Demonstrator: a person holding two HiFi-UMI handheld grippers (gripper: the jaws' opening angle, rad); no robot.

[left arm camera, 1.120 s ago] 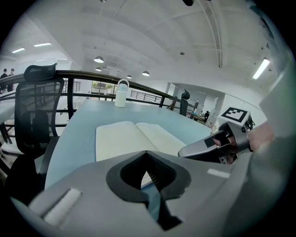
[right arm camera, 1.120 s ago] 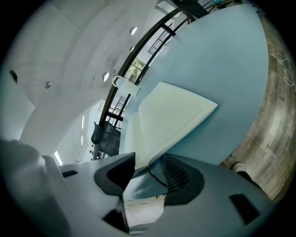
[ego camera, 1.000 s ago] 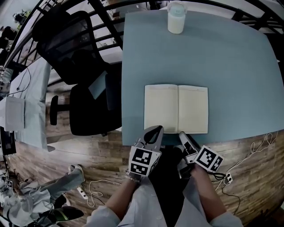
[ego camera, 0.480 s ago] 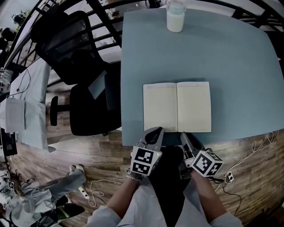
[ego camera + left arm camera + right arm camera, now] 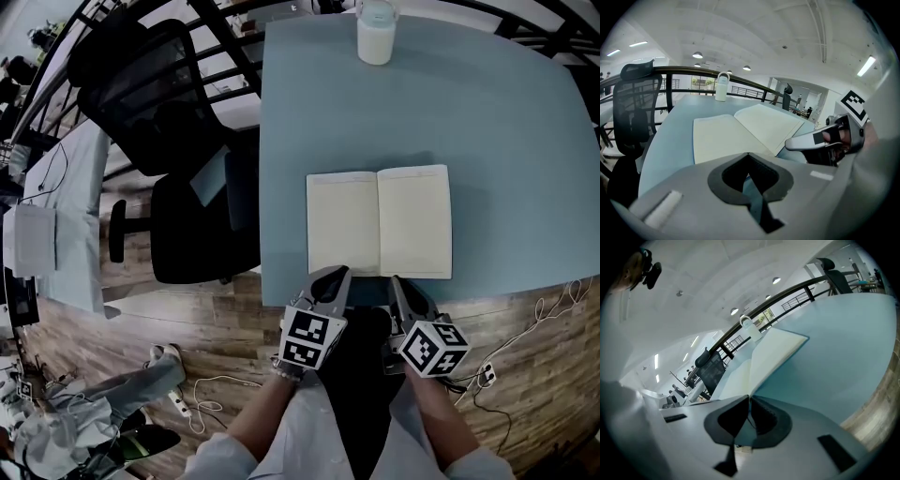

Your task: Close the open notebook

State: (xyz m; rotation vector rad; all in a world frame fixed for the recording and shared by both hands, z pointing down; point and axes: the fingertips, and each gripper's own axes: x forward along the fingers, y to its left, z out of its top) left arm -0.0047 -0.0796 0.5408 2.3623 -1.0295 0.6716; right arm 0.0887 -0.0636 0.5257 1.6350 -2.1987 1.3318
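Head view overhead; both gripper views low, near; all share notebook (image 5: 379, 223).

We hold both grippers side by side at the table's (image 5: 281, 187) near edge, pointing forward and down. Left gripper (image 5: 330, 276): jaws together, empty. Right gripper (image 5: 394, 281): jaws have just been closing, pinching the notebook's (image 5: 342, 225) near edge.

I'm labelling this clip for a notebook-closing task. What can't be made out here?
Cover of the open cream-paged notebook: every view, hidden under its own pages.
Print on the white handled bottle: too small in every view.
Wheels of the black mesh chair: head view, hidden beneath its seat.
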